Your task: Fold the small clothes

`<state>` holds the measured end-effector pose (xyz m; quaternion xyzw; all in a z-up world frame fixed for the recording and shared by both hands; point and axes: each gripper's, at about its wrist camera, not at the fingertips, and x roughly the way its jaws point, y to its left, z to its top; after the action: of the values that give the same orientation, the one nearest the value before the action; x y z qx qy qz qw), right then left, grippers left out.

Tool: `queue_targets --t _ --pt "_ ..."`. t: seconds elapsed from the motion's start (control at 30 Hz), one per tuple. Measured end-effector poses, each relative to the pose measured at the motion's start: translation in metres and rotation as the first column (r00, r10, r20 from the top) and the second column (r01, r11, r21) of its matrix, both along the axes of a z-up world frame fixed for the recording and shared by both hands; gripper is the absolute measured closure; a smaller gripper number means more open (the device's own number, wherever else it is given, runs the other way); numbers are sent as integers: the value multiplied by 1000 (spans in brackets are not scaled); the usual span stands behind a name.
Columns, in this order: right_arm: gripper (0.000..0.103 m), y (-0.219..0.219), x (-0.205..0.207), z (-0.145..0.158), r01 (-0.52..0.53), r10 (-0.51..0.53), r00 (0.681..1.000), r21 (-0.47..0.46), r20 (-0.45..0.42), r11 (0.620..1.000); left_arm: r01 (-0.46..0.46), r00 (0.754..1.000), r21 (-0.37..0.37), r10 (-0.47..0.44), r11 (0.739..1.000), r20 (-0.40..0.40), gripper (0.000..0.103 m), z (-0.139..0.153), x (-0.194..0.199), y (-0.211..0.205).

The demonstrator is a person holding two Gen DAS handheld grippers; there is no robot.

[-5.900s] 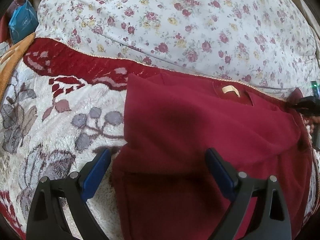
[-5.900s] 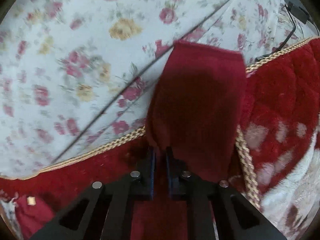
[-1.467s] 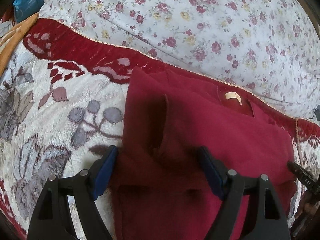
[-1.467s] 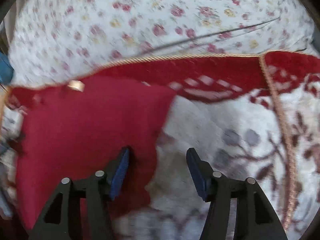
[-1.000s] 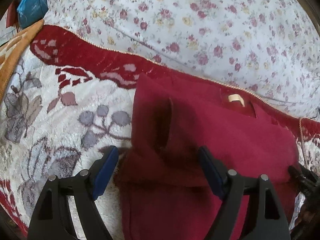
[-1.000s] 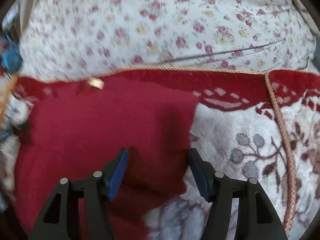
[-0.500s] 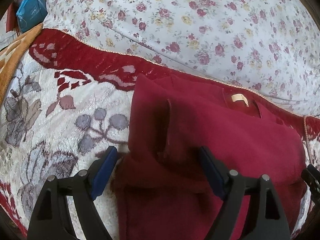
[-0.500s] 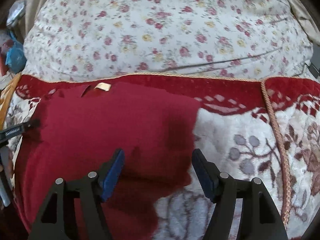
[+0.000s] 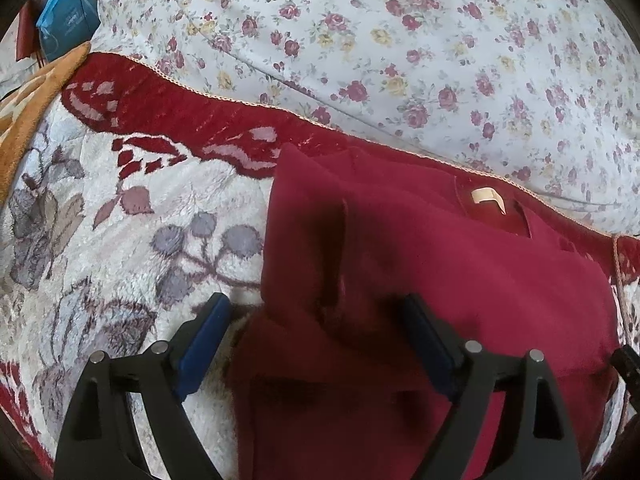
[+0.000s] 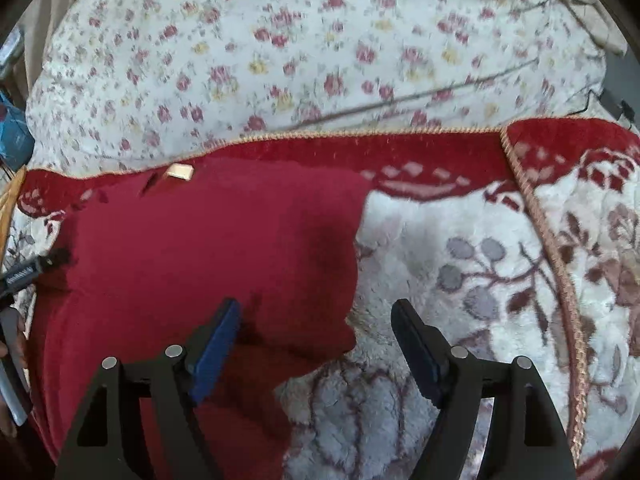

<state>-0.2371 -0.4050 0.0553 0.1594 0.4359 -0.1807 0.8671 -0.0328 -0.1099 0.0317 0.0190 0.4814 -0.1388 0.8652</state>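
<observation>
A dark red small garment [image 9: 440, 280] lies folded on a plush flower-patterned blanket [image 9: 120, 240], its cream neck label [image 9: 486, 198] at the far side. My left gripper [image 9: 314, 312] hovers over the garment's left edge with a rumpled fold between its blue pads [image 9: 204, 340]. Its jaws are opening and the pads press on nothing. In the right wrist view the garment [image 10: 200, 260] fills the left half. My right gripper [image 10: 316, 312] straddles its right edge, jaws opening, pads clear of the cloth. The left gripper's tip [image 10: 24, 276] shows at the left border.
A white sheet with small roses [image 9: 400, 40] covers the far side. A blue bag [image 9: 64, 28] and an orange blanket [image 9: 32, 92] sit at the far left. Gold cord trim [image 10: 552, 260] edges the blanket on the right, and a dark cable [image 10: 612, 100] lies beyond.
The right gripper, earlier shut on a sleeve out on the sheet, has let it go on the garment, widened its jaws and drawn back a little. The left gripper stays put.
</observation>
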Motion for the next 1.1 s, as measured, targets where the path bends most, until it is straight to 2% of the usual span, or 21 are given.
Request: queue_targets --t 0.13,0.2,0.27,0.33,0.4,0.5,0.57,0.6,0.63,0.7,0.73,0.83,0.93,0.97,1.0,1.03,1.1 --pt "20 2 3 -14 -6 6 999 7 -41 1000 -4 1000 -3 4 1000 7 16 0 -6 4" --pt "19 -2 2 -24 10 -6 998 52 -70 999 -6 1000 -12 6 1000 1 16 0 -10 7" --pt "18 -6 -7 -22 34 -28 998 92 -62 995 -5 1000 -24 5 1000 -8 16 2 -17 14" --pt "17 -3 -17 -16 26 -22 998 76 -52 997 4 1000 -11 -4 1000 -25 14 2 -23 17" --pt "17 1 -28 -10 13 -10 999 98 -34 995 25 998 -6 -25 1000 -50 14 1 -33 23" --pt "17 18 -47 2 -79 70 996 190 54 979 39 998 -12 -40 999 -56 14 3 -54 37" --pt "16 45 -56 11 -209 182 975 241 131 948 29 998 -42 -31 999 -51 14 8 -71 52" --pt "15 61 -58 14 -288 250 954 270 166 919 21 998 -51 -24 998 -52 14 9 -77 57" --pt "14 83 -58 14 -392 342 917 315 204 864 10 998 -58 -14 998 -57 14 10 -85 65" --pt "14 117 -55 11 -515 453 857 368 247 774 -2 998 -74 -2 997 -62 14 13 -97 78" --pt "14 143 -53 7 -580 516 815 391 265 715 -5 998 -78 0 997 -60 14 17 -104 85" --pt "14 197 -54 -11 -668 629 736 418 248 616 4 999 -70 -6 998 -39 14 27 -120 99" --pt "11 240 -61 -32 -700 703 691 395 166 595 13 999 -103 -18 995 -45 14 35 -137 118" --pt "7 249 -67 -33 -713 711 684 362 166 601 12 999 -115 -18 993 -51 14 36 -140 123" --pt "7 257 -72 -31 -730 725 667 347 174 589 8 998 -130 -15 991 -58 14 38 -144 129" --pt "7 270 -77 -29 -758 757 624 383 192 528 4 998 -143 -13 990 -62 14 39 -148 134" --pt "7 288 -81 -26 -783 778 583 415 232 463 3 998 -155 -13 988 -65 14 40 -154 140"
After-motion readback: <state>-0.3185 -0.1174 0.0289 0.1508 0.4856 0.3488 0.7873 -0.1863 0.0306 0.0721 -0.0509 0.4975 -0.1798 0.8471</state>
